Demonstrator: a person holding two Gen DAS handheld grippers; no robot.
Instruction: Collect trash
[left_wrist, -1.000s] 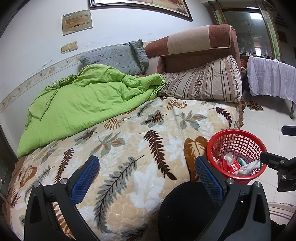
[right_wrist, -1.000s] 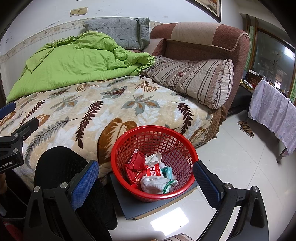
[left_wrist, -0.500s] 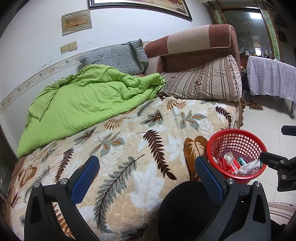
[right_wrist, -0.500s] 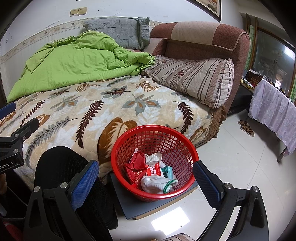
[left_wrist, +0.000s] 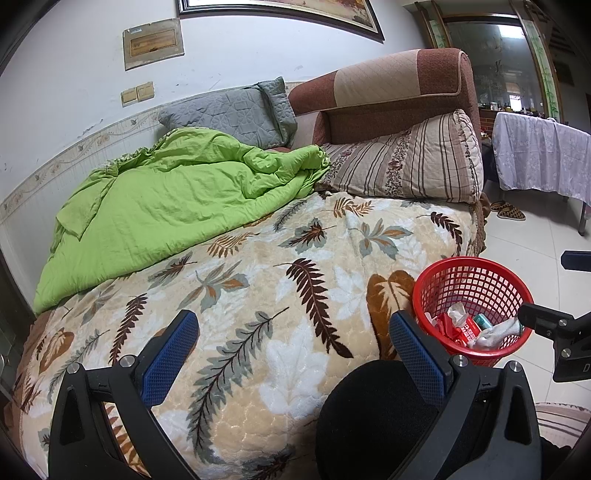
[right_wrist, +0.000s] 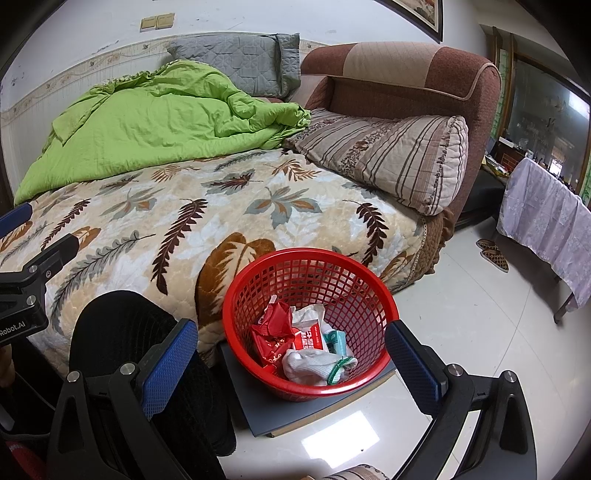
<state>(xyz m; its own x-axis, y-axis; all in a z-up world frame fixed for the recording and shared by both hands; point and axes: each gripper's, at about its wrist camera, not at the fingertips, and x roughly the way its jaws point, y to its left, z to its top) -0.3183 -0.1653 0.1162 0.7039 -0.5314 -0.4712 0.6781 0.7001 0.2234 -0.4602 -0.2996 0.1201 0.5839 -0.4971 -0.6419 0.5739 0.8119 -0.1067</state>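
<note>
Trash: a small heap of wrappers (right_wrist: 282, 334) lies in the bottom of the red basket (right_wrist: 373, 295), straight ahead of the right claw and just beyond its fingertips.
Basket: stands on a grey flat board (right_wrist: 295, 410) on the pale floor, hard against the edge of the bed; from the left claw it sits off to the right, past the right-hand finger.
Left claw (left_wrist: 291, 360): spread wide with nothing between the blue pads, hanging over the leaf-patterned blanket (left_wrist: 258, 280).
Right claw (right_wrist: 291, 363): also gaping and empty, its two fingers framing the basket from this side without touching it.
Hidden: the basket wall covers the lower part of the heap; a white sock-like bundle (right_wrist: 314, 365) with a green band lies over the front of it.
Cut off: a dark knee (right_wrist: 129, 332) fills the space between the claws; the person's body lies outside both views.
Writing: white print on a red packet (right_wrist: 308, 339) is too small to read; "Robot.AI" shows on the left claw's body at the left edge of the right view.
Blurred: shelves behind the glass at far right.
</note>
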